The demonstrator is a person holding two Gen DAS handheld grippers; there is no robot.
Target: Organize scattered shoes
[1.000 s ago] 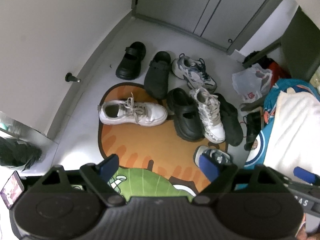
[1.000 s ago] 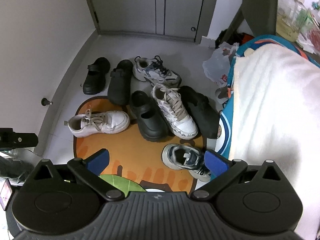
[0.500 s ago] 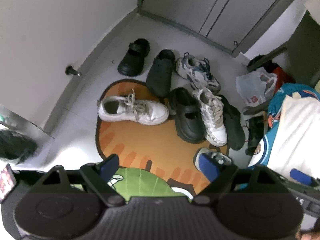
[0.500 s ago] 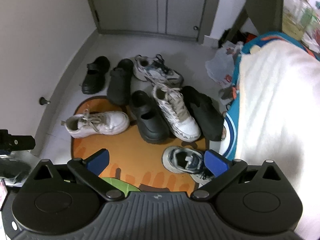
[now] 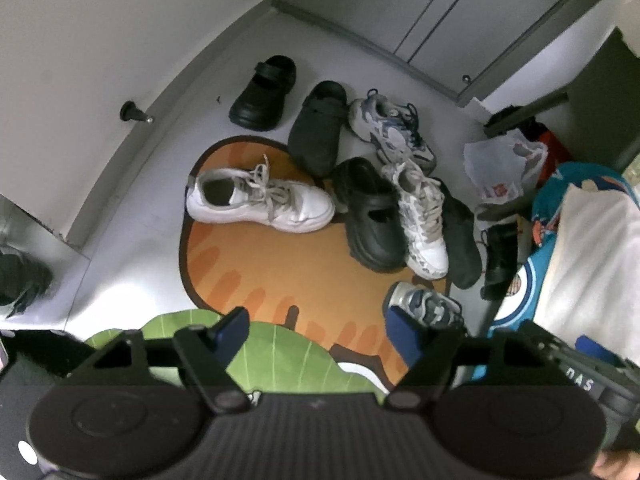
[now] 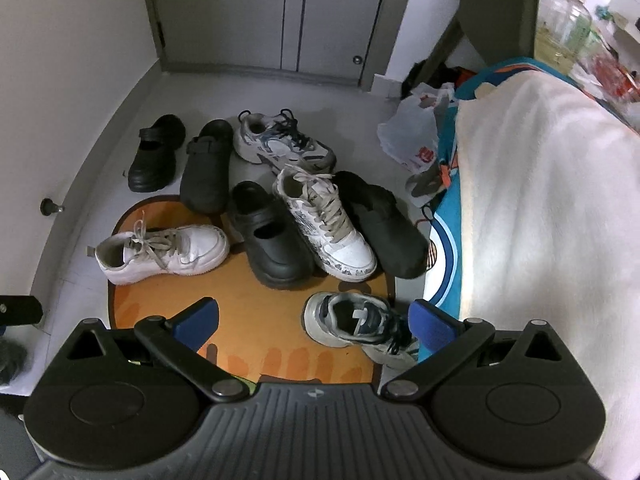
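- Shoes are scattered on the floor (image 6: 100, 152) and across an orange mat (image 6: 256, 320), all of them ahead of and below both tools, none touched by either.
- Farthest left, a black strap shoe (image 6: 154, 154) is seen on bare floor near the wall, just beyond the mat's far edge.
- A white sneaker (image 6: 160, 252) is laid sideways on the mat's left part, its toe pointing right towards the pile; in the left wrist view (image 5: 260, 202) it is found ahead of the left tool (image 5: 316, 330), slightly left of centre.
- A dark clog (image 6: 206, 164) is set beside the strap shoe, its front end overlapping the mat's rim.
- A second black strap shoe (image 6: 272, 240) is placed in the middle, pressed against a patterned white sneaker (image 6: 328, 224) on its right.
- A grey-and-blue trainer (image 6: 280, 144) is seen behind these two, on bare floor.
- A second dark clog (image 6: 384, 228) is pressed against the patterned sneaker's right side.
- Nearest, a grey trainer (image 6: 352, 324) is seen at the mat's right edge, just inside the right finger of the right tool (image 6: 316, 318).
- Both tools are held with fingers spread wide, nothing between them.
- At the far right, a white plastic bag (image 6: 412, 136) and a white blanket (image 6: 540, 200) are seen.
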